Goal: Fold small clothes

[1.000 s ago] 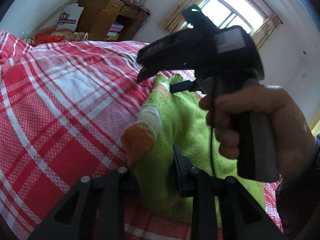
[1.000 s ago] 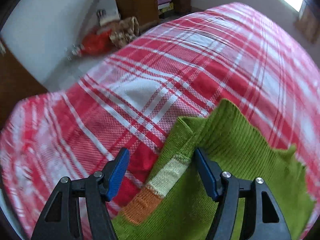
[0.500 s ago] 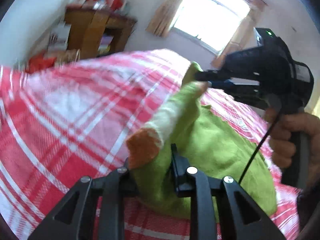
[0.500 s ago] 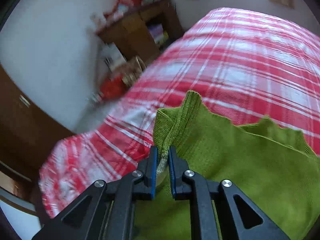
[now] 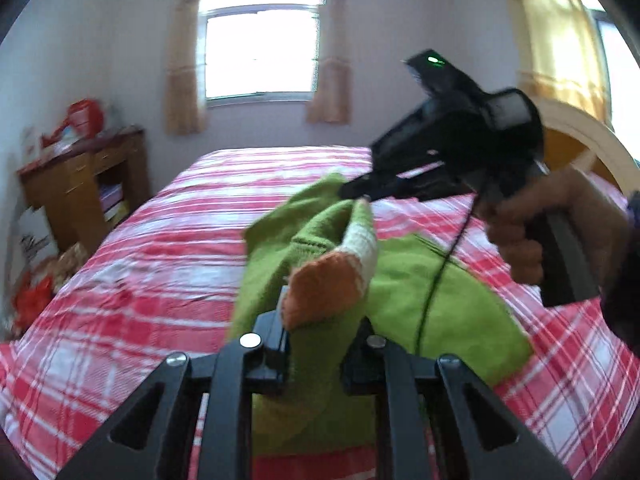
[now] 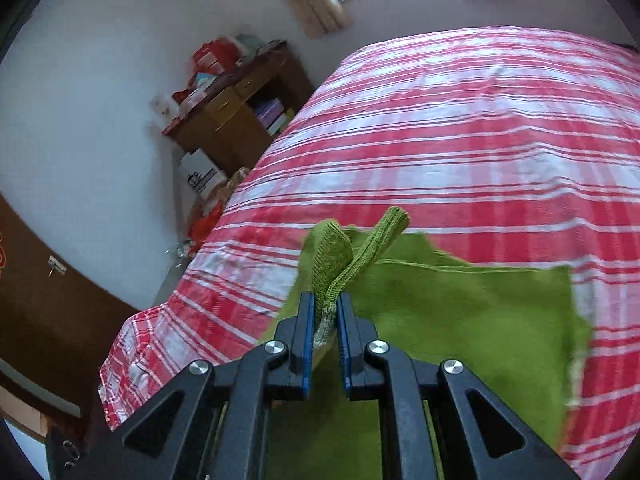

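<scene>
A small green knit sweater [image 5: 432,304] with an orange and white striped sleeve cuff [image 5: 324,292] lies on the red plaid bed [image 5: 160,264]. My left gripper [image 5: 320,344] is shut on the sleeve near the orange cuff and holds it raised. My right gripper [image 6: 325,320] is shut on a bunched green fold of the same sleeve [image 6: 340,252], lifted above the sweater body [image 6: 460,320]. The right gripper also shows in the left wrist view [image 5: 360,194], pinching the sleeve higher up.
A wooden desk [image 5: 84,176] with red bags and books stands left of the bed; it also shows in the right wrist view [image 6: 240,108]. Bags lie on the floor [image 5: 36,284]. A window [image 5: 260,52] and a headboard [image 5: 580,140] are at the far end.
My right gripper went from open around the sleeve to shut on it. Both grippers have lifted the sleeve up off the bed, and both views have swung toward the window.
</scene>
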Demonstrator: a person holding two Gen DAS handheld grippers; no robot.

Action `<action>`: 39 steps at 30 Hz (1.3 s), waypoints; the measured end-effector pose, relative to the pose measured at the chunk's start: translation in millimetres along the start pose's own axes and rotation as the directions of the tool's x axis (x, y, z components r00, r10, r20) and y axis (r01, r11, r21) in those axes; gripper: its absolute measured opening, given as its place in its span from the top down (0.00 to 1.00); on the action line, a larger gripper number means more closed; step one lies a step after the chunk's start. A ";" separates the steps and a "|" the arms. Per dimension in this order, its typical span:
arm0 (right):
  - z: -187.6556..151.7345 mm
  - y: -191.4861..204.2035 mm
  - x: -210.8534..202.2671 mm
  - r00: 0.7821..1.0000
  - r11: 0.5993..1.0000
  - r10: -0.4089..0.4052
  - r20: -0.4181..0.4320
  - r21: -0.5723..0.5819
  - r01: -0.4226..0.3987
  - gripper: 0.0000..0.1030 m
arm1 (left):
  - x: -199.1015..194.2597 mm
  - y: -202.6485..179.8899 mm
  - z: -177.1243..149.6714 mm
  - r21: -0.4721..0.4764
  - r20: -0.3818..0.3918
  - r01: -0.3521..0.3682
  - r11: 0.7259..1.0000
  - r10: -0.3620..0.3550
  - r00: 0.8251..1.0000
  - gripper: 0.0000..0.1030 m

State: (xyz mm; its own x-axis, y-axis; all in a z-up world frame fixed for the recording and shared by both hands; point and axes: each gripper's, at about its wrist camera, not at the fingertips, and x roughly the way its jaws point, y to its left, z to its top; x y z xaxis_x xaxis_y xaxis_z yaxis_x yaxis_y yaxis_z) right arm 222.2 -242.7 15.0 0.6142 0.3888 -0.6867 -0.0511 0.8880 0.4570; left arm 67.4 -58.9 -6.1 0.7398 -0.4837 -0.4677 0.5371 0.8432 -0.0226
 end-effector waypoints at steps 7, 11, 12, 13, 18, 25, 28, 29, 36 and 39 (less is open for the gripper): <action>-9.6 -58.9 -32.5 0.998 0.998 -0.049 0.032 0.049 0.048 0.90 | 14.2 -60.5 8.0 0.099 -0.036 0.112 0.989 -0.109 0.993 0.82; -14.4 -96.1 -44.9 0.997 0.993 -0.069 0.042 0.099 0.065 0.90 | 27.2 -89.8 11.3 0.132 -0.059 0.162 0.978 -0.155 0.986 0.82; -16.6 -105.0 -46.8 0.996 0.992 -0.076 0.043 0.109 0.071 0.90 | 30.8 -97.5 11.0 0.139 -0.067 0.172 0.975 -0.164 0.984 0.82; -18.4 -114.1 -47.4 0.996 0.990 -0.083 0.041 0.120 0.077 0.90 | 35.0 -105.3 10.6 0.143 -0.077 0.181 0.973 -0.171 0.982 0.82; -28.4 -151.4 -40.5 0.992 0.983 -0.123 0.011 0.140 0.120 0.90 | 52.9 -129.1 6.6 0.153 -0.131 0.216 0.964 -0.197 0.972 0.82; -48.9 -176.6 -25.6 0.991 0.978 -0.135 0.004 0.160 0.132 0.90 | 68.2 -138.8 -6.4 0.141 -0.207 0.232 0.963 -0.200 0.958 0.82; -54.2 -178.1 -28.2 0.991 0.976 -0.130 0.039 0.182 0.121 0.90 | 62.2 -136.3 -7.8 0.118 -0.213 0.237 0.964 -0.208 0.955 0.74; -55.9 -177.4 -30.3 0.990 0.976 -0.132 0.044 0.182 0.122 0.85 | 58.6 -133.9 -8.2 0.105 -0.218 0.248 0.963 -0.221 0.951 0.69; -92.7 -167.1 -119.7 0.987 0.972 -0.074 0.143 0.233 0.039 0.83 | -11.7 -97.1 -24.4 0.057 -0.190 0.316 0.947 -0.300 0.935 0.26; -125.2 -152.0 -174.2 0.980 0.975 -0.078 0.181 0.220 0.037 0.82 | -36.5 -78.8 -37.0 0.069 -0.193 0.281 0.957 -0.263 0.945 0.26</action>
State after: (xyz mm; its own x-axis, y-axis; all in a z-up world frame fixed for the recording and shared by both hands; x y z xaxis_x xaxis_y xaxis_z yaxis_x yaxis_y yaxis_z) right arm 24.4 -414.7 -5.6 0.7487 0.2679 -0.6064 0.1457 0.8258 0.5448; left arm -16.9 -99.0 -19.9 0.4797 -0.6342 -0.6063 0.7498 0.6552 -0.0921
